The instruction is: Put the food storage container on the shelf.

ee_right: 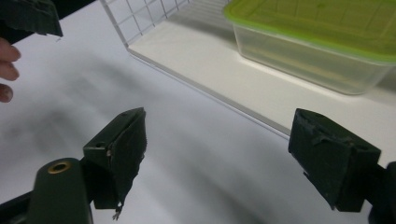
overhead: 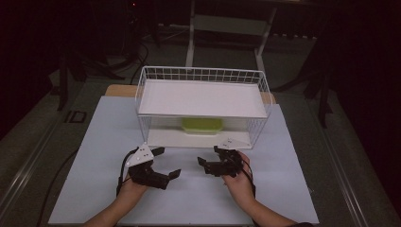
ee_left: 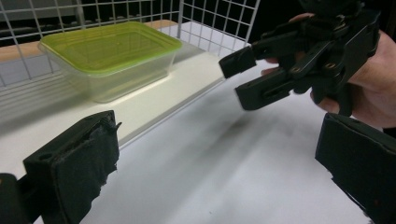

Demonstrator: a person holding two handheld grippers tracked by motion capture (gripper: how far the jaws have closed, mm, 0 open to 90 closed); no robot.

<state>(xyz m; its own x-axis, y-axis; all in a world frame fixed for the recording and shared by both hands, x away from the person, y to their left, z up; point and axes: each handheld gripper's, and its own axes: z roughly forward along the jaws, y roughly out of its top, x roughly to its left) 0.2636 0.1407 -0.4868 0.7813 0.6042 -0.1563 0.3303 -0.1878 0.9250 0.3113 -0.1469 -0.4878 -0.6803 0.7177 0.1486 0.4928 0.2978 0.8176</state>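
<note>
A clear plastic container with a green lid (overhead: 202,125) (ee_left: 109,56) (ee_right: 317,37) stands on the lower shelf of a white wire rack (overhead: 142,90). In front of the rack, low over the white table top, my left gripper (overhead: 168,161) (ee_left: 219,168) is open and holds nothing. My right gripper (overhead: 208,155) (ee_right: 226,154) is beside it, facing it, also open with nothing between its jaws. The left gripper view looks across at the right gripper (ee_left: 252,77), held in a hand. One left jaw tip (ee_right: 32,16) shows at the top left of the right gripper view.
The rack's upper shelf (overhead: 203,98) is a bare white board above the container. Its lower shelf edge (ee_right: 205,93) lies just ahead of both grippers. The white table top (overhead: 189,198) reaches the near edge. Dark furniture legs and cables stand on the floor beyond the table.
</note>
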